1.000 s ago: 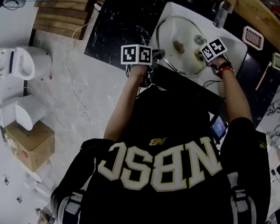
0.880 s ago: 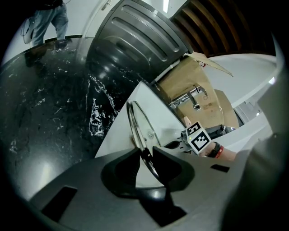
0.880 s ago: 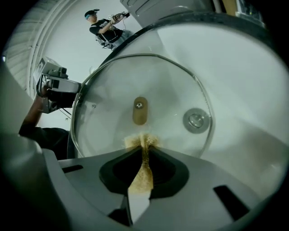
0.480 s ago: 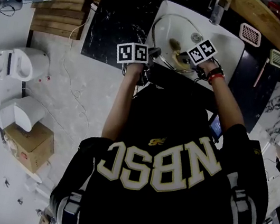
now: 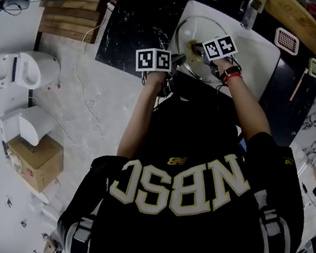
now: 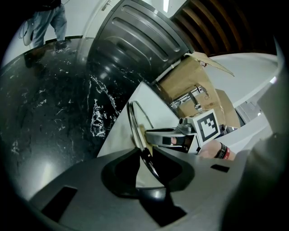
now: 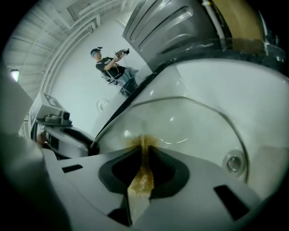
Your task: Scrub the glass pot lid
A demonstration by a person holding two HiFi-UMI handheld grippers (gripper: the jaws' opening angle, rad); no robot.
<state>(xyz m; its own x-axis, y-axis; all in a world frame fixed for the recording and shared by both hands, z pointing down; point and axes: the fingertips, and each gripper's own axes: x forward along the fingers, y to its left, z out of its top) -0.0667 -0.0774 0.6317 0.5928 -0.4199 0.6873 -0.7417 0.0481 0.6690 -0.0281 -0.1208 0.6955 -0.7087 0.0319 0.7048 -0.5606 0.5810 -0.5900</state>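
Scrubbing step: the left gripper (image 6: 146, 155) pinches the lid's (image 7: 189, 122) near-left rim over the sink (image 5: 262, 50). The right gripper (image 7: 143, 149) pinches a sponge (image 7: 141, 178) against the glass. The next move probably calls for sweeping the sponge across unscrubbed glass.

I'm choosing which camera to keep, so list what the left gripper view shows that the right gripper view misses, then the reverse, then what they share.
Only the left gripper view: the left tool clamped on the rim of the lid, seen edge-on, the black marble counter and the wristband.
Only the right gripper view: the right tool pinching the sponge against the glass, the sink drain and a distant person.
Both: the lid, the white sink, and each the opposite tool.
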